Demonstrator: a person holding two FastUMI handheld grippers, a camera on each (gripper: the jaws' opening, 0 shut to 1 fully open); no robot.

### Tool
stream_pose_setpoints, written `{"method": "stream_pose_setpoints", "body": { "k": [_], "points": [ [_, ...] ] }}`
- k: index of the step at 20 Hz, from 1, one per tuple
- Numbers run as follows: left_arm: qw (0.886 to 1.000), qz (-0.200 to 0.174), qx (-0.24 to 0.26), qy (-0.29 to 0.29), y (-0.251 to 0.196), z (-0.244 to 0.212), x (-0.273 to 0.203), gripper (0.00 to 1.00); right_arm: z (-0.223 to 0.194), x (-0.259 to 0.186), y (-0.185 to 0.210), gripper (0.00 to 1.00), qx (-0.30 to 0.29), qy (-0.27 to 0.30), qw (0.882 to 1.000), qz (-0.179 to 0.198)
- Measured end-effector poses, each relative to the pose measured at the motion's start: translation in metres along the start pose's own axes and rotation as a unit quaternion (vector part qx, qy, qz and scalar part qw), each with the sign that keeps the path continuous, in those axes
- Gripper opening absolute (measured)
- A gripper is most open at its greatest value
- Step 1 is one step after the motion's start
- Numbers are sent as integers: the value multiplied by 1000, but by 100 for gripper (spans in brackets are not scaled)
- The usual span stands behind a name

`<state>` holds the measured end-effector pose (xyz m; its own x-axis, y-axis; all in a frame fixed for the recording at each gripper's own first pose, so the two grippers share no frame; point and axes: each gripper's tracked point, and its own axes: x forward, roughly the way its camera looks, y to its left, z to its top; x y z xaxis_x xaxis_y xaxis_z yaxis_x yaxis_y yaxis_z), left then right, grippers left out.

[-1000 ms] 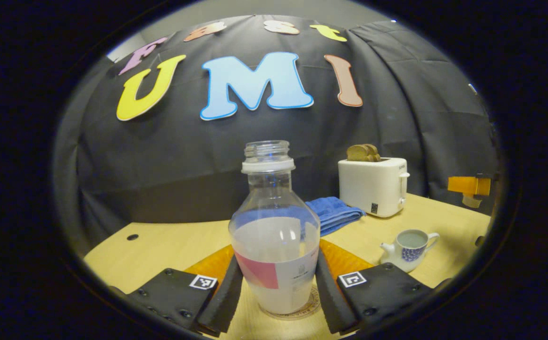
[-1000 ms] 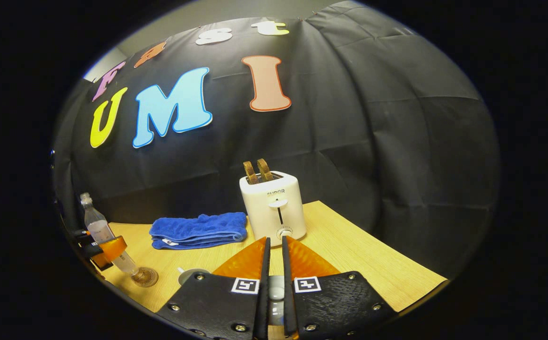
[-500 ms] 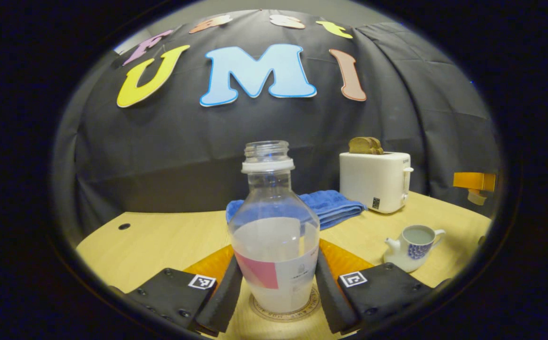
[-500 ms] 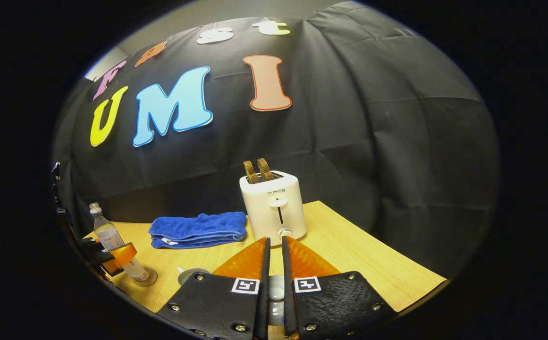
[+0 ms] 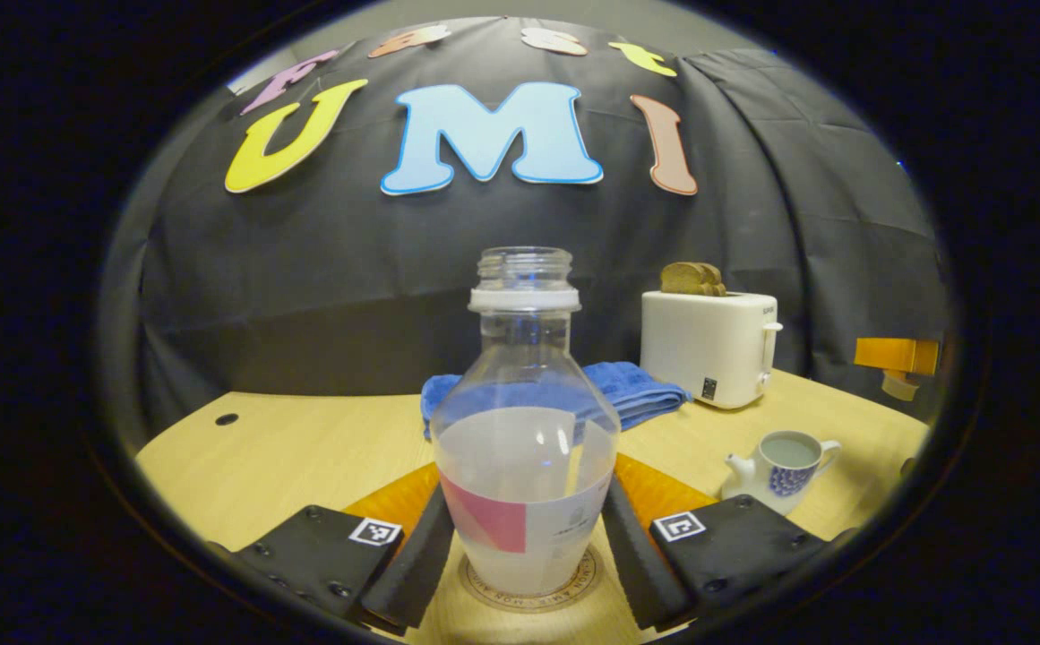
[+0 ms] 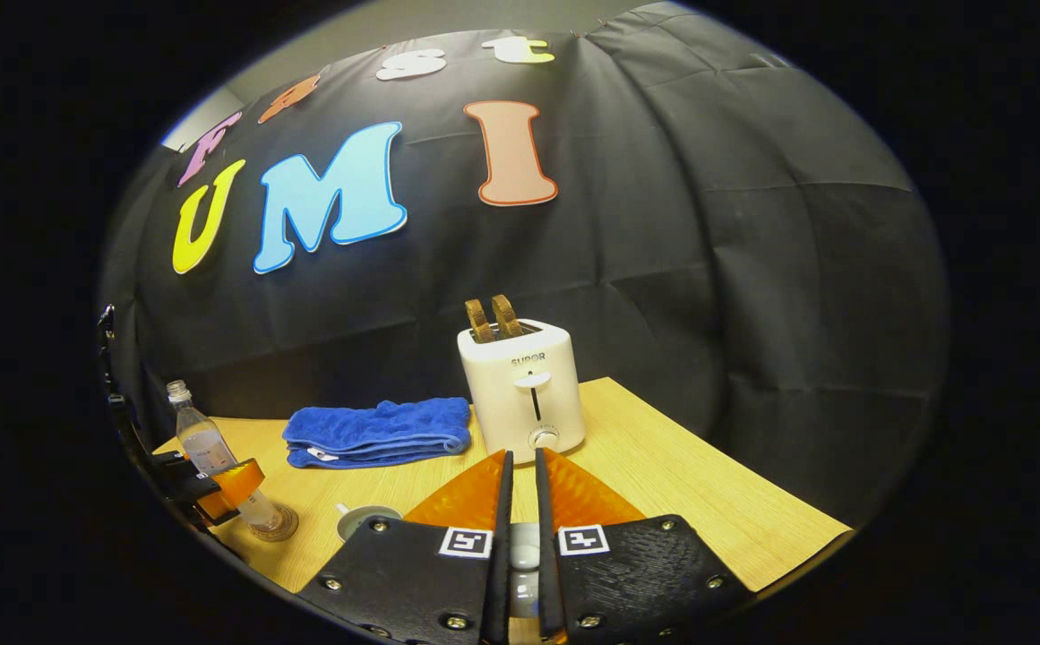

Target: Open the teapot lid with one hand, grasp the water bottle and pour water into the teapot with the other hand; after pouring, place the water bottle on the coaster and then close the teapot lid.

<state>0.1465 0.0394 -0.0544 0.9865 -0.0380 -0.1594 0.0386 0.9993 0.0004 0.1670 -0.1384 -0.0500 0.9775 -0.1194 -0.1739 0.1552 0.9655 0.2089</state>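
Left gripper view: I see the water bottle (image 5: 526, 448) upright on the coaster (image 5: 528, 593), with the left gripper (image 5: 524, 560) around its base, contact uncertain. The lidless teapot (image 5: 779, 461) stands to the right. My right gripper (image 6: 520, 555) pinches the teapot lid (image 6: 522, 548).

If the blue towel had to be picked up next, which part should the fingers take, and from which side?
The blue towel lies folded flat beside the toaster. Its rounded folded end nearest the toaster looks the best hold: thick, layered, raised off the table. Probably come from above and the front, fingers straddling that end.
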Motion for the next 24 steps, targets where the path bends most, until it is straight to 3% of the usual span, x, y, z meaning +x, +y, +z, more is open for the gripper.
{"method": "stream_pose_setpoints", "body": {
  "k": [2,9,13,24],
  "points": [
    [1000,6,-9,-6,2,3,-4,100,0,0,6,13,-1,-3,1000,10],
    [999,5,-12,-50,8,25,-40,100,-11,5,57,13,-12,-5,997,79],
    [998,5,-30,-57,14,22,-60,100,-7,12,86,12,10,-19,992,121],
    [996,-1,-43,-77,20,31,-71,100,-27,50,130,12,-16,-16,991,129]
  ]
}}
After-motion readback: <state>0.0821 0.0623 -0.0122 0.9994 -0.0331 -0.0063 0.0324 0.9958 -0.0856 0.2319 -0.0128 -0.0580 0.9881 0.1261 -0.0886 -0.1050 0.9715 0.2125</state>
